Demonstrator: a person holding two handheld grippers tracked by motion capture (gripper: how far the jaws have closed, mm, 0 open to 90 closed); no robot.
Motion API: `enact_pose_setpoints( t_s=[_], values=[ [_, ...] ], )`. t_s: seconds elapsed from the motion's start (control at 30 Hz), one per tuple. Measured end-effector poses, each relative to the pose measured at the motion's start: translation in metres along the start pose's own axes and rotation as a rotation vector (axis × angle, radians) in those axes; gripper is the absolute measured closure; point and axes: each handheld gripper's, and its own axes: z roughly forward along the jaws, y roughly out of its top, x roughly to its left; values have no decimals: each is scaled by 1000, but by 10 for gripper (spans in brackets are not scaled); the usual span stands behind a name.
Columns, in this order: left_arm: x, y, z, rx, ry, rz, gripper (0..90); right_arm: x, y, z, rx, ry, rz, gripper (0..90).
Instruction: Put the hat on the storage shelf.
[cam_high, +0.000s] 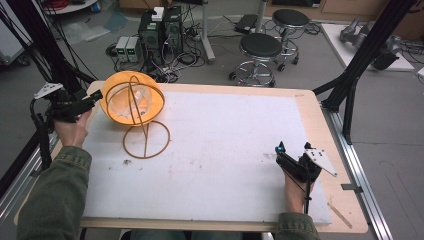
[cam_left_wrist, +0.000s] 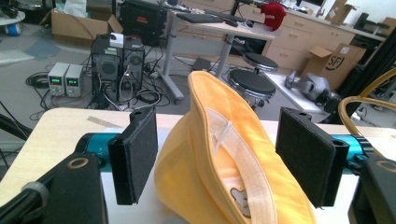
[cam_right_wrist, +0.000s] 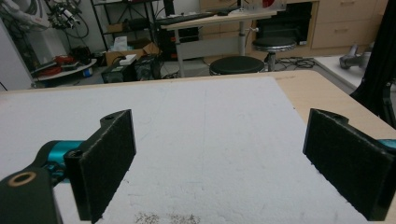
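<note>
**A:** What are the tongs doing?

**B:** The left tongs (cam_left_wrist: 215, 158) are spread wide, their two black foam-faced jaws standing either side of a yellow hat (cam_left_wrist: 224, 158) without pressing on it. The right tongs (cam_right_wrist: 224, 158) are also released, jaws apart over bare white worktop (cam_right_wrist: 205, 121), well away from the hat.

**A:** Where is the hat?

**B:** In the high view it sits at the far left of the worktop (cam_high: 220, 150), perched on a wire stand (cam_high: 146, 135) made of thin tan hoops with a ring base. The left tongs (cam_high: 95, 97) are just beside its brim.

**A:** How would it handle?

**B:** It looks like soft woven cloth, light and floppy, with a paler inner sweatband and a small printed label. It should crumple instead of resisting, and is unlikely to slip against the rough pads. The doubled edge of the brim seems the best hold. The stand looks light too, so a tug could tip it.
</note>
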Motion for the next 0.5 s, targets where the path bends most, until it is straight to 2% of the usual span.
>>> enact_pose_setpoints(
  t_s=[0.17, 0.3, 0.37, 0.5],
  values=[
    [3, 6, 9, 12, 16, 8, 300, 0, 0, 0, 0, 0, -1, 83],
    [6, 9, 19, 14, 38, 37, 299, -1, 0, 0, 6, 0, -2, 83],
    [7, 9, 25, 12, 42, 36, 301, 0, 0, 1, 7, 1, -6, 83],
    [11, 6, 39, 40, 60, 35, 301, 0, -1, 2, 8, 5, -14, 83]
  ],
)
